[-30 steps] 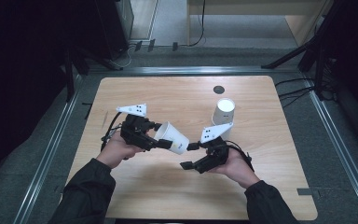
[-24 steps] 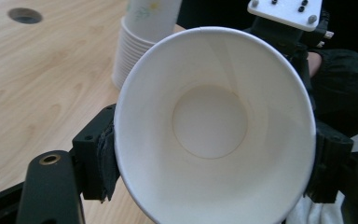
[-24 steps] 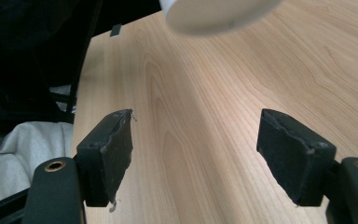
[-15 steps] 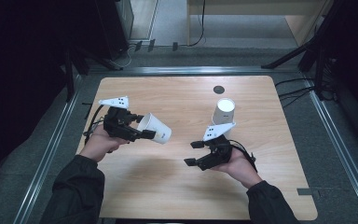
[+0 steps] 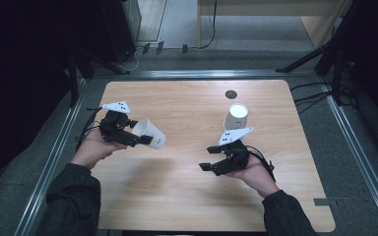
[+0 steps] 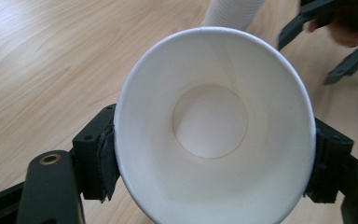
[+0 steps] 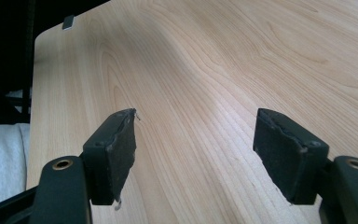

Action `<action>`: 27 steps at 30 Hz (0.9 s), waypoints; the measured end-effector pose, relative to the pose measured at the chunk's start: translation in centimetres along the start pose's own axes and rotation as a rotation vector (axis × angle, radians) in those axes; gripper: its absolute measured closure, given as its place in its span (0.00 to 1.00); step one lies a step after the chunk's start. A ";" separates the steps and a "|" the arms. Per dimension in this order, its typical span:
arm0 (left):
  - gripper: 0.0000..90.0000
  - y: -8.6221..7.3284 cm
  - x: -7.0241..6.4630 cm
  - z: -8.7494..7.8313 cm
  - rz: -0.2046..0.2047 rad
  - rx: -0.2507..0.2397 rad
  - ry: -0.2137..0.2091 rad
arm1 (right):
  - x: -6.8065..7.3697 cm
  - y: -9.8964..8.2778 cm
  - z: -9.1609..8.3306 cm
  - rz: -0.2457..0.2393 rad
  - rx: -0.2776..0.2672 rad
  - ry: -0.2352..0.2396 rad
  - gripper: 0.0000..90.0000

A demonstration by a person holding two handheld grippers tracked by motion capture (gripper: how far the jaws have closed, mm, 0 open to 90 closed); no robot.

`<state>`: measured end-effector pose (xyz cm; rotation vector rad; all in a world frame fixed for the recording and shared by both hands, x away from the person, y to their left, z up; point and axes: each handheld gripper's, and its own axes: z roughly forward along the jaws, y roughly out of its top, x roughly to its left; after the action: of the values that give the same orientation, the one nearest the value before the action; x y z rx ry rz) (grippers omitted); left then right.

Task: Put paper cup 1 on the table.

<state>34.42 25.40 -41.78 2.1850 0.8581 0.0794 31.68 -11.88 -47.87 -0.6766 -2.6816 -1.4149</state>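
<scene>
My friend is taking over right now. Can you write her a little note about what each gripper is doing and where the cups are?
Left hand-held gripper: shut on a white paper cup, held on its side above the left part of the table, pads on the cup's sides near its rim.
Right hand-held gripper: open, nothing between the jaws, over bare wood.
Stack of cups: standing at the right rear of the table.
Done: one cup is apart from the stack and in the grip.
Left: probably set this cup down somewhere; where is not clear.
</scene>
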 end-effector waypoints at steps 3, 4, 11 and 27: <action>0.25 -0.2 0.2 0.0 0.005 0.035 0.033 | 0.0 0.0 0.0 0.004 -0.003 0.001 0.34; 0.25 -0.3 0.3 0.1 0.007 0.046 0.045 | 0.0 0.0 0.0 0.002 -0.004 0.001 0.34; 0.25 -0.6 0.9 0.6 0.022 0.118 0.115 | -0.1 -0.1 0.1 0.004 0.003 -0.003 0.34; 0.25 -2.0 3.0 1.5 -0.008 0.217 0.230 | 0.0 -0.1 0.3 -0.005 0.014 -0.013 0.34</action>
<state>36.09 27.15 -44.84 2.4077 1.0455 0.2475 31.66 -11.67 -48.14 -0.6800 -2.7023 -1.3960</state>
